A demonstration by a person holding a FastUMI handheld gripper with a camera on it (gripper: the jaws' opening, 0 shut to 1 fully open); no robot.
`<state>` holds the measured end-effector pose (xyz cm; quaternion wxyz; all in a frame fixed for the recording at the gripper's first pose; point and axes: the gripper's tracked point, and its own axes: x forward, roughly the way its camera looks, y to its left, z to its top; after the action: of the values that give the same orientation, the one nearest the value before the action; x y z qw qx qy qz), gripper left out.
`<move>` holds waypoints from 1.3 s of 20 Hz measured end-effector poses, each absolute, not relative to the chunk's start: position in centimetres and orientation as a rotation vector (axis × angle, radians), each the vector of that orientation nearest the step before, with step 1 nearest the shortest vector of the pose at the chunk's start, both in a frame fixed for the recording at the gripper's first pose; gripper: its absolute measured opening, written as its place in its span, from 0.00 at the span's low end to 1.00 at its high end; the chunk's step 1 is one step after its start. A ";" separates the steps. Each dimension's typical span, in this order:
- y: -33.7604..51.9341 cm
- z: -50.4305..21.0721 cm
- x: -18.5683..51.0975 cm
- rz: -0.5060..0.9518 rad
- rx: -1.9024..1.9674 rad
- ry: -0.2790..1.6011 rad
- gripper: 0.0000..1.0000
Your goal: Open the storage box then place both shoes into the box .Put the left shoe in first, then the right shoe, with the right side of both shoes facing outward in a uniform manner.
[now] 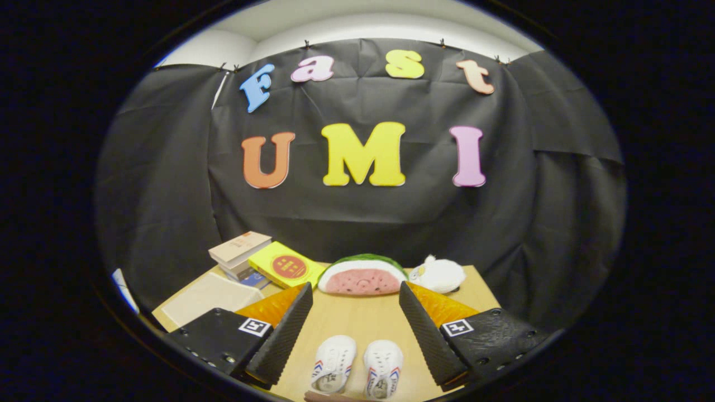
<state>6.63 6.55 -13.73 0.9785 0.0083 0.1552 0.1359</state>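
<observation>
1. We see the gripper (pixel 356 312) with its fingers wide apart, holding nothing.
2. Two shoes (pixel 357 368) lie side by side on the bench (pixel 357 318), between the fingers; both bear red-and-blue stripes.
3. Beyond: books (pixel 240 254), a yellow book (pixel 286 265) with a red round label; we cannot read it.

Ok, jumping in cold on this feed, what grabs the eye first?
The pair of small white shoes with red and blue stripes lies side by side on the wooden table, between the open gripper fingers. Beyond them sits a plush watermelon slice, a yellow box to one side and a white plush toy to the other.
</observation>
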 end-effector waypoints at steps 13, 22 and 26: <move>20.6 -29.2 11.0 0.676 0.341 0.987 0.96; 27.7 -30.5 7.3 1.063 0.815 1.323 0.94; 28.7 -30.9 6.7 1.169 0.827 1.344 0.94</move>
<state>6.66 28.67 -30.91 0.5555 0.3500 0.5692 0.4949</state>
